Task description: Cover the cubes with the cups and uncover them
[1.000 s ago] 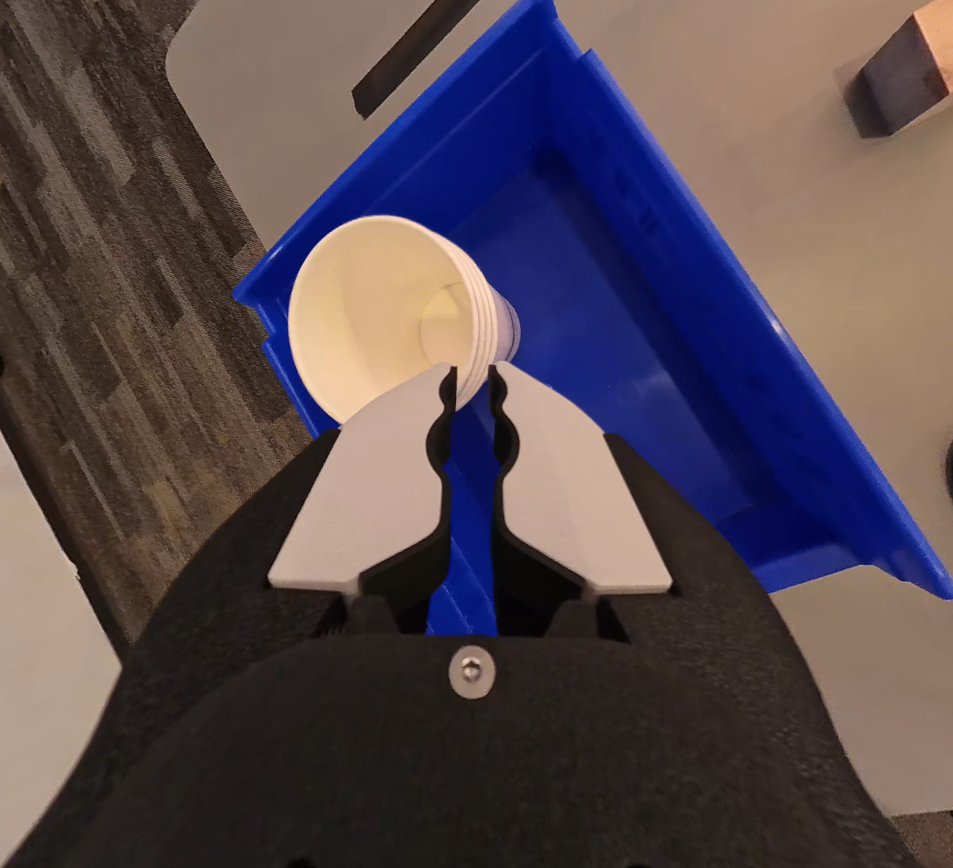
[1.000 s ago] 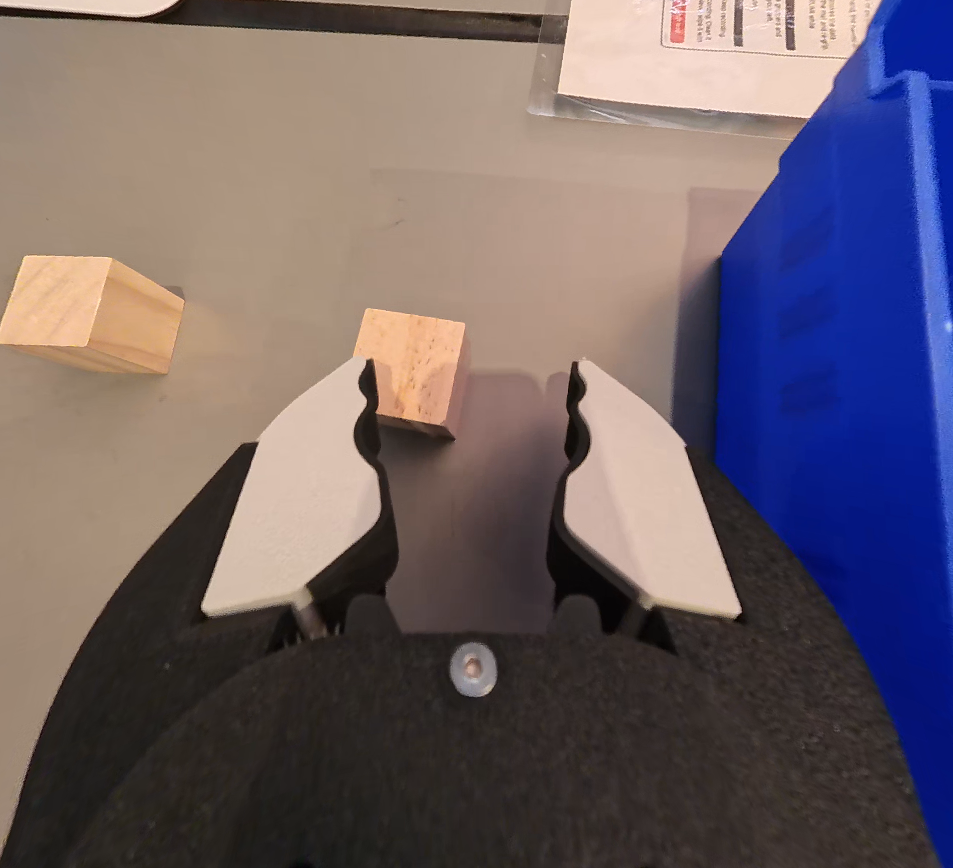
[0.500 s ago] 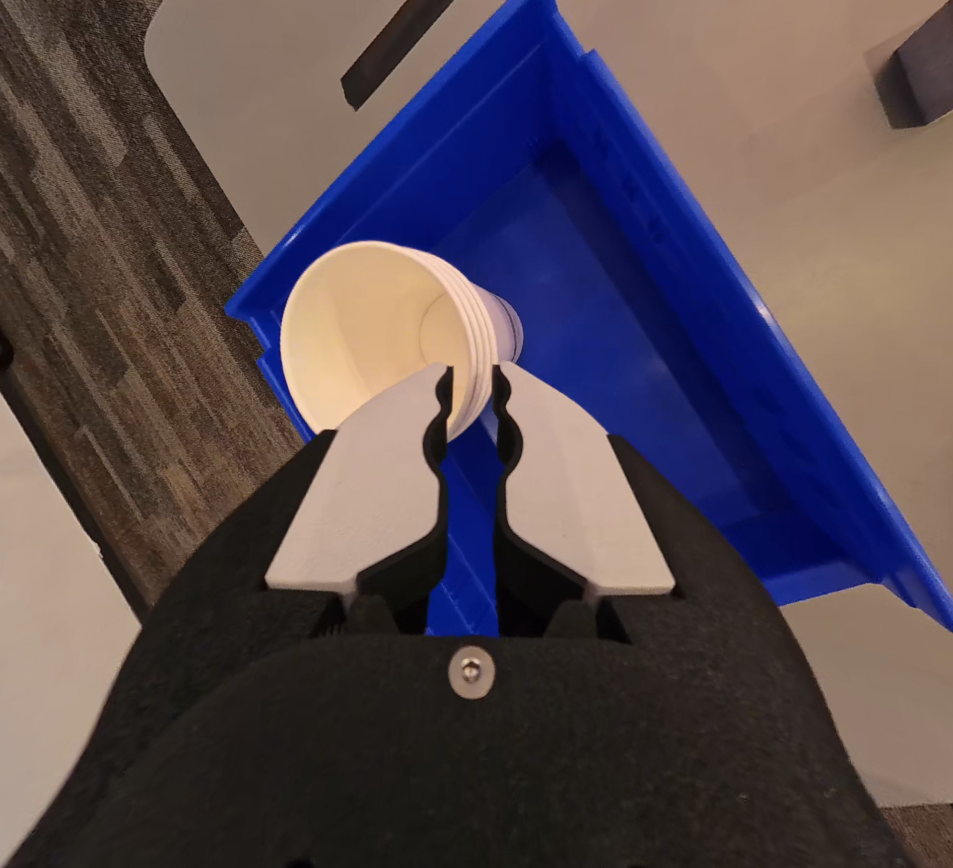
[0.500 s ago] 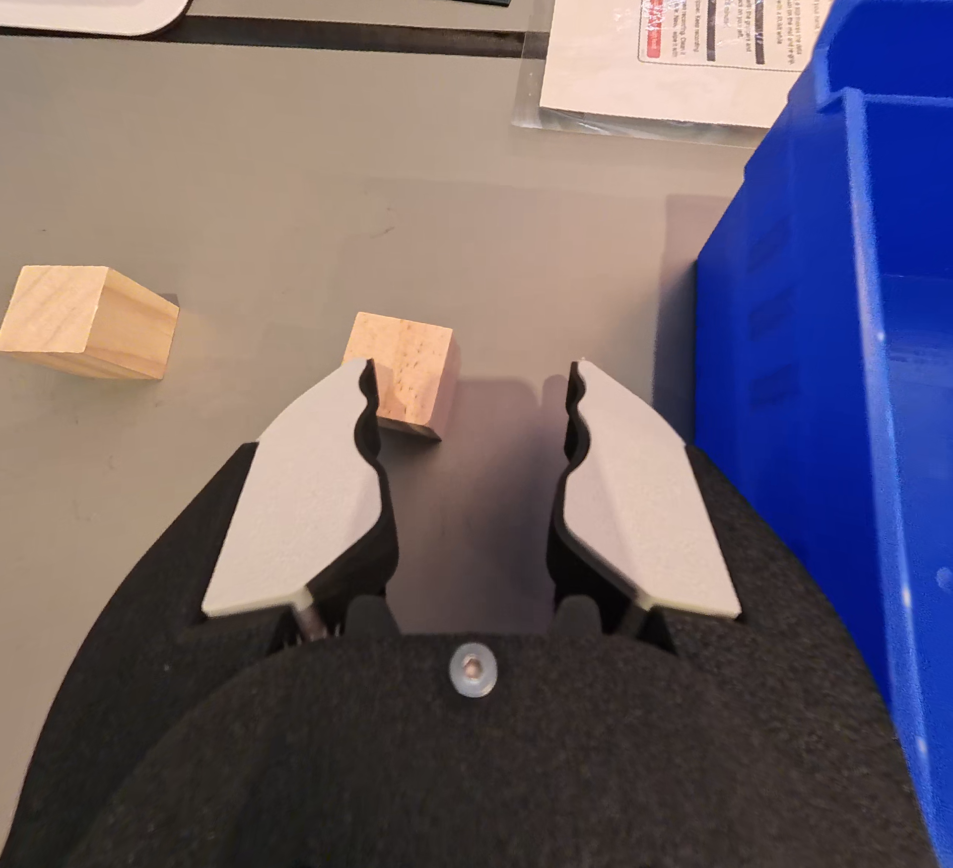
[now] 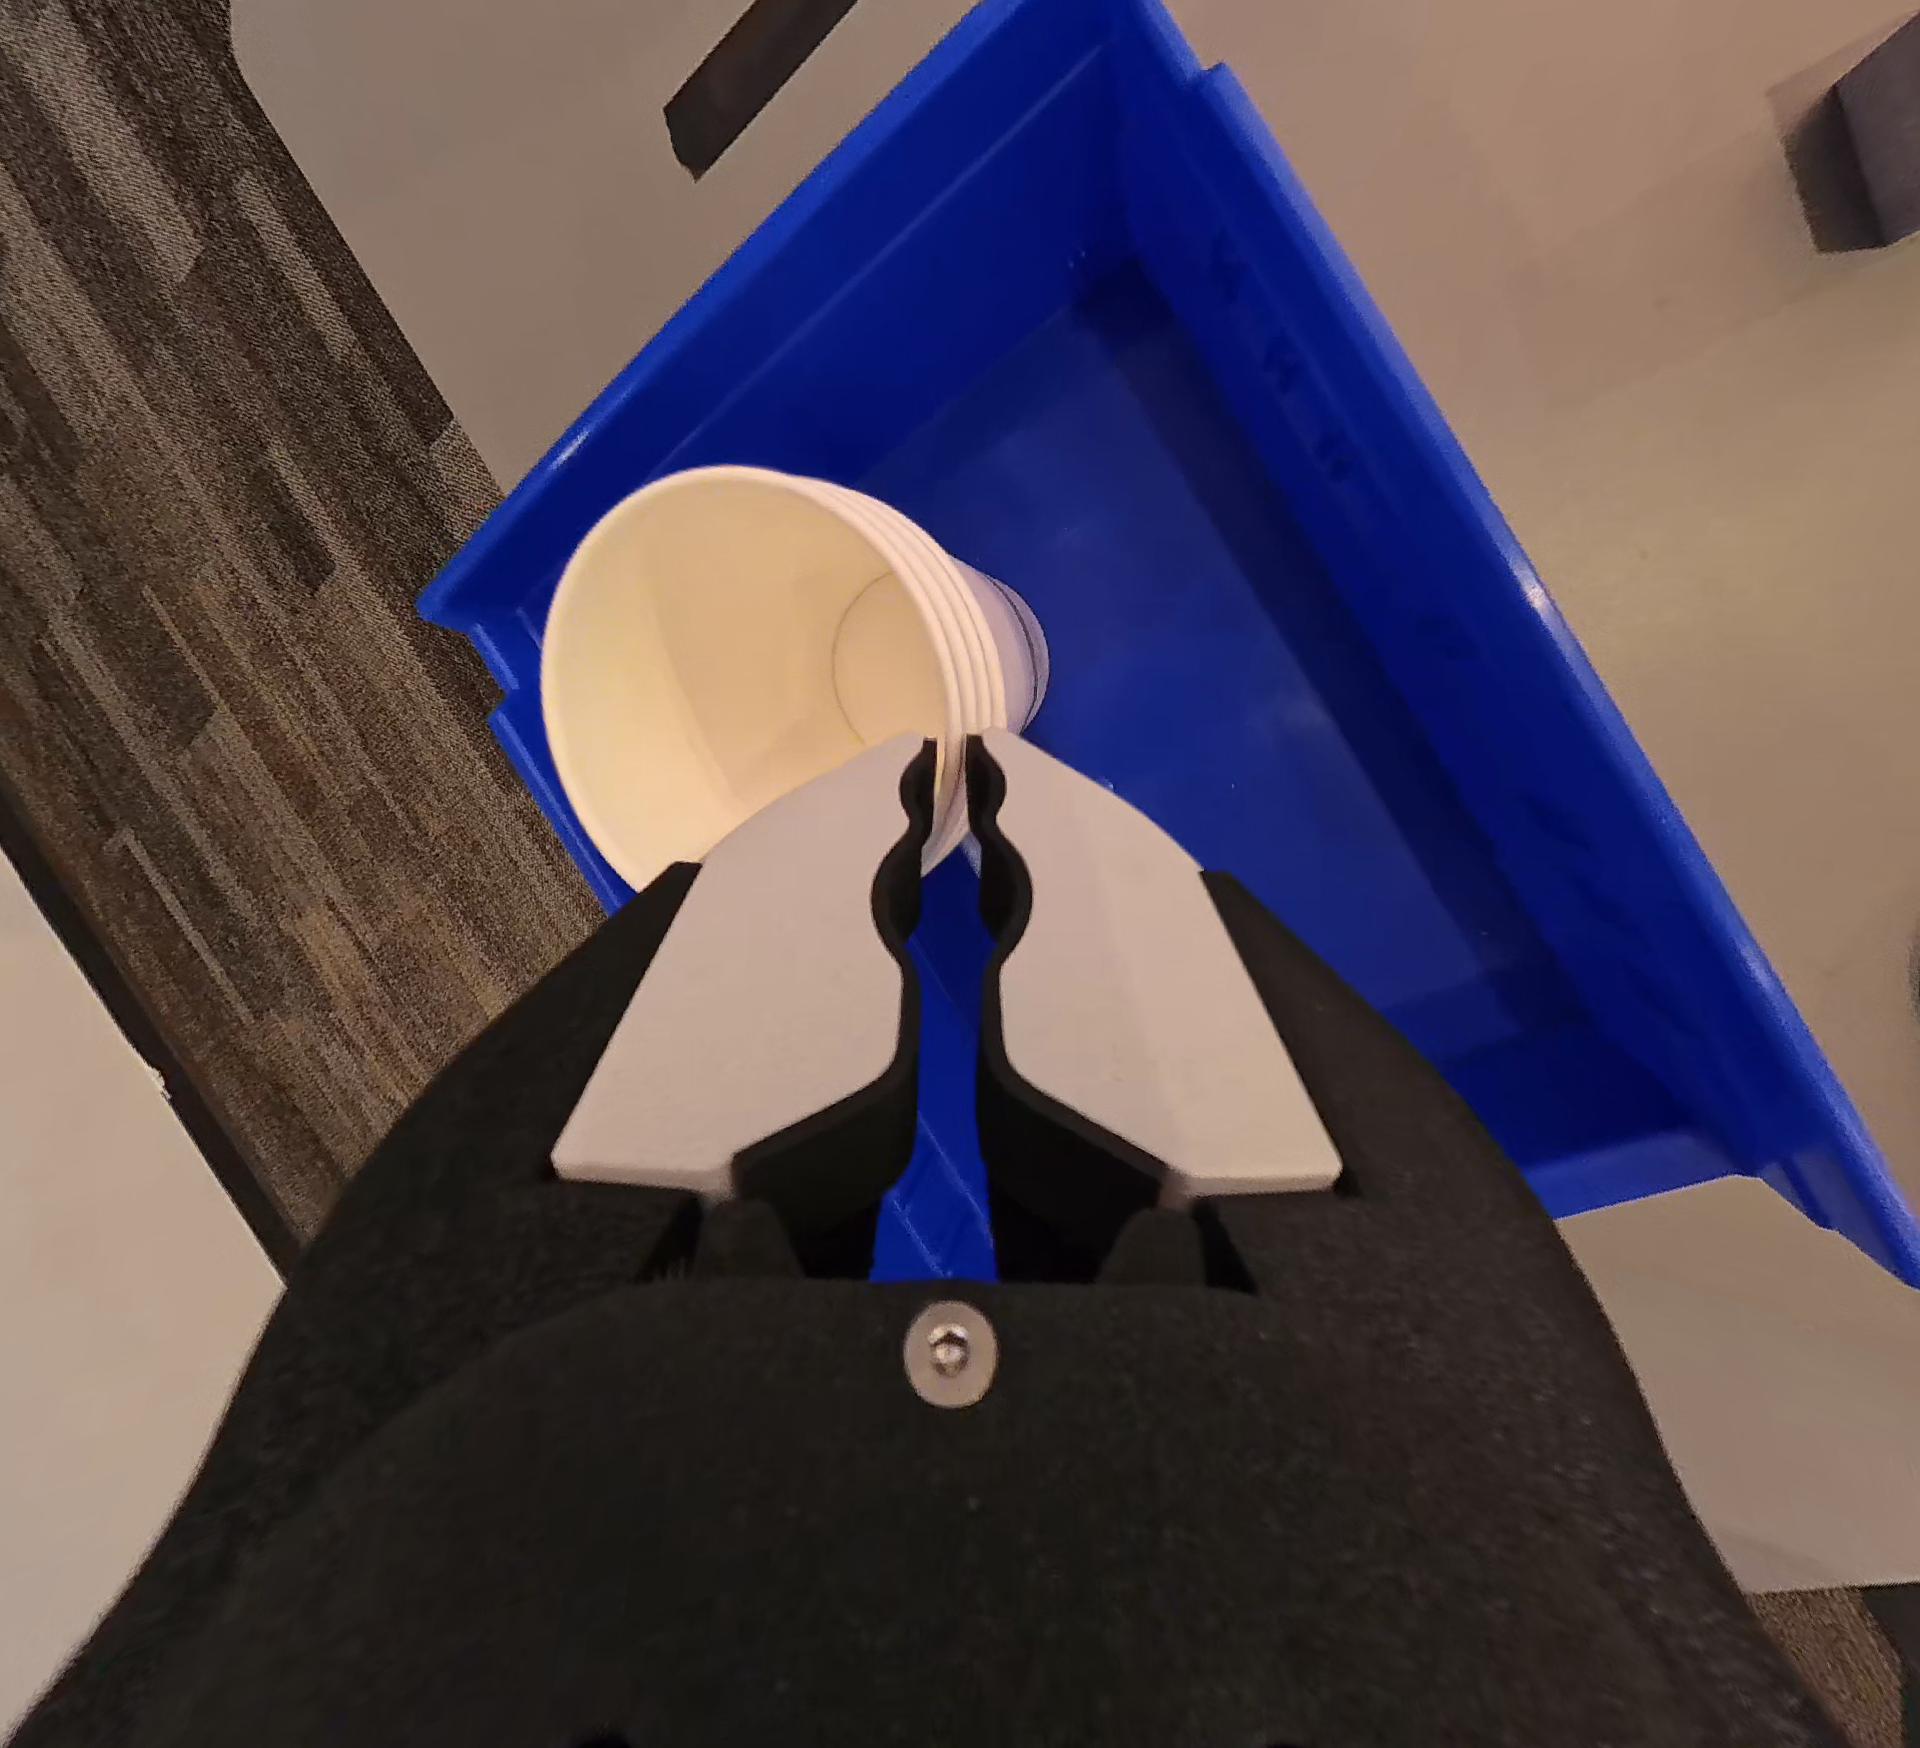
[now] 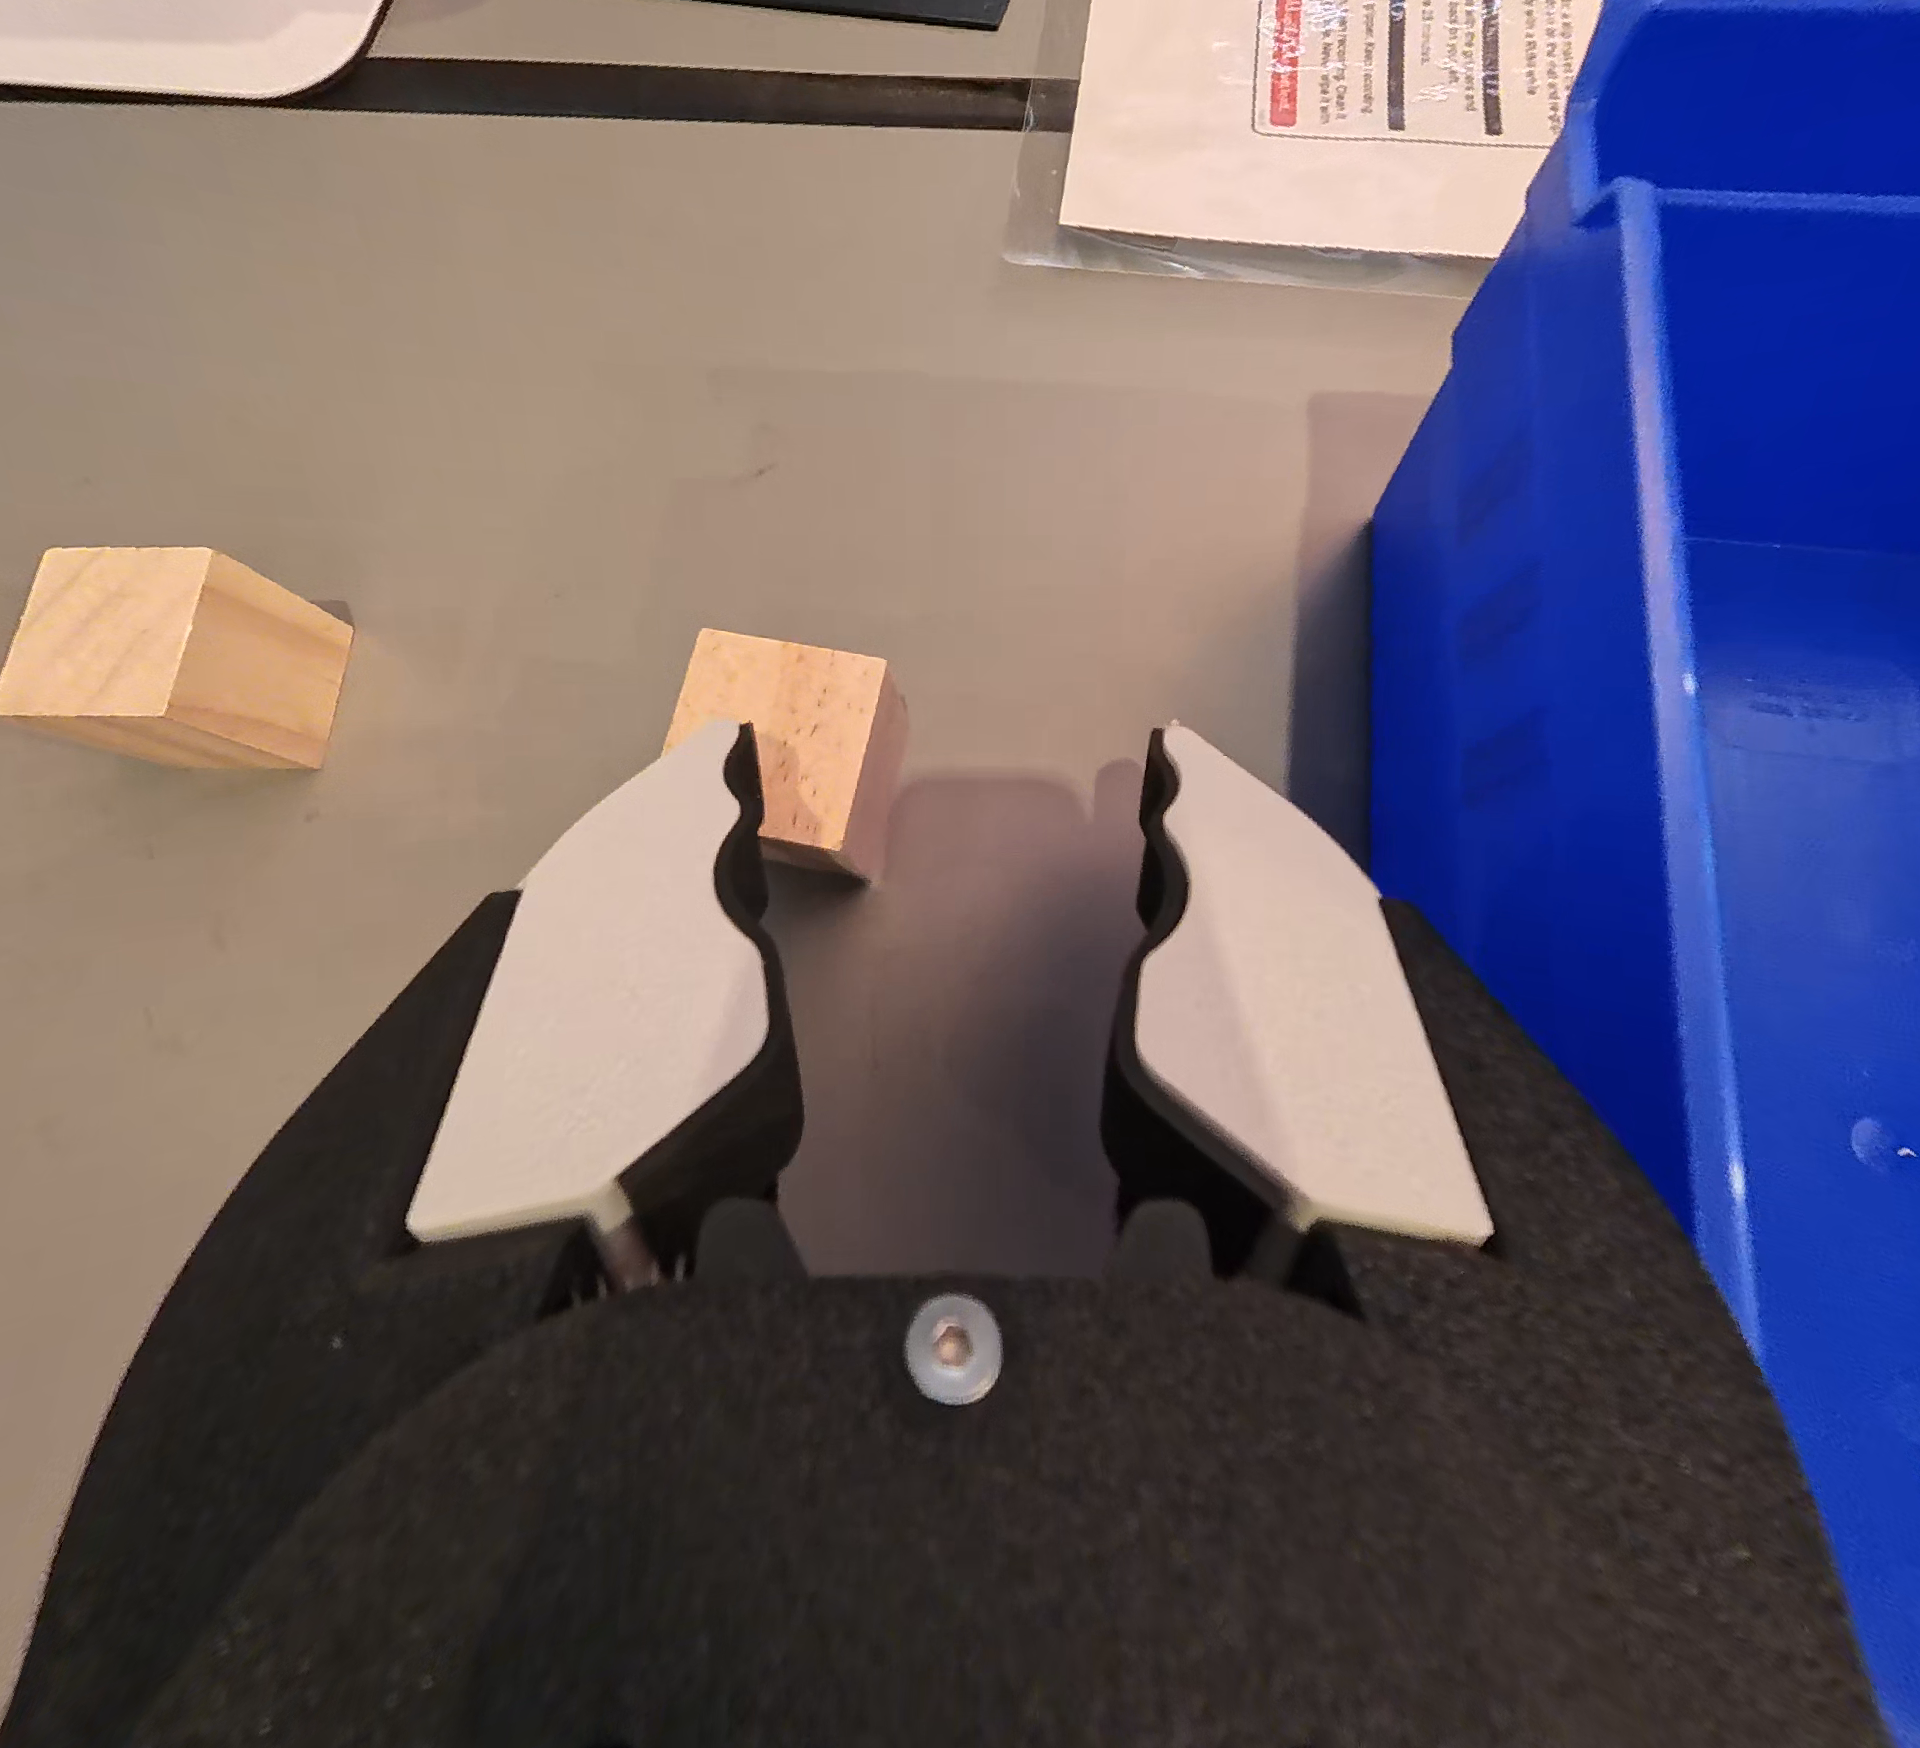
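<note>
Left wrist view: a nested stack of white paper cups lies tilted at centre frame over the blue bin, mouth toward the camera. The left gripper has its jaws clamped on the rim.

Right wrist view: two wooden cubes sit on the surface, centre and left. The right gripper hovers, jaws apart, beside the bin.

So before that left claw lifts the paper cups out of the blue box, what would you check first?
1. Left gripper closed on a cup rim: ok, the jaws pinch the wall of the cup stack.
2. Only one cup pinched: cannot tell, several rims sit nested.
3. Stack clear of the blue bin: cannot tell.
4. Right gripper free: ok, open and holding nothing.
5. Cubes uncovered on the table: ok, near cube and far cube sit apart.
</note>
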